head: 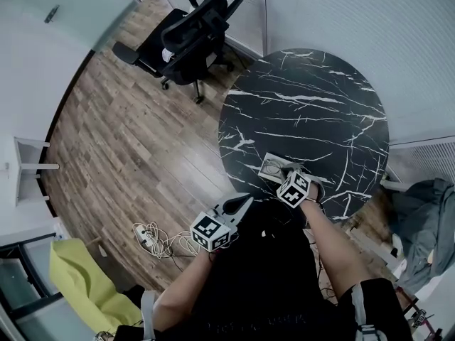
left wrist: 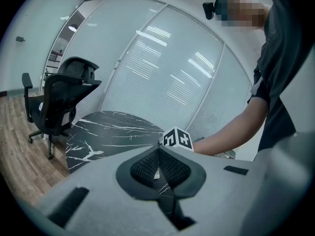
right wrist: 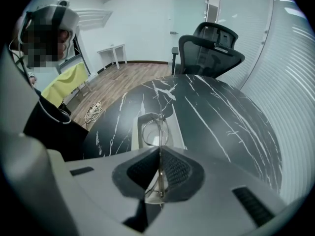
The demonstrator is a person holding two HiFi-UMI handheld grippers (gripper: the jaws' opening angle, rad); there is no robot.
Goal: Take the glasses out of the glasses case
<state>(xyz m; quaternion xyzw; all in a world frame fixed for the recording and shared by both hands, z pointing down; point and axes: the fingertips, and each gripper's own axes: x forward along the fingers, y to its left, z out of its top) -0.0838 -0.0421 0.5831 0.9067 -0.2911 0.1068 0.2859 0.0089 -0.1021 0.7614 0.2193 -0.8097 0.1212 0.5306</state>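
The tabletop (head: 320, 98) is black with thin white marble veins, and the glasses case (head: 271, 166) on it is pale grey. The left claw (left wrist: 158, 149) and right claw (right wrist: 159, 149) are light grey with black textured pads. The plank floor (head: 142, 141) is brown, the office chair (head: 188, 38) black.

Looks like an office, most likely a small meeting room. Has a black swivel chair (head: 186, 30) with armrests, headrest and casters standing on a wood-plank floor (head: 135, 141) near a round black marble-patterned table (head: 313, 105), closed in by glass partitions with white slatted blinds (head: 355, 13). Also holds a small white side table (right wrist: 112, 50) against a pale wall, a yellow seat (head: 82, 279), and a power strip with tangled cables (head: 151, 239) lying on the floor.
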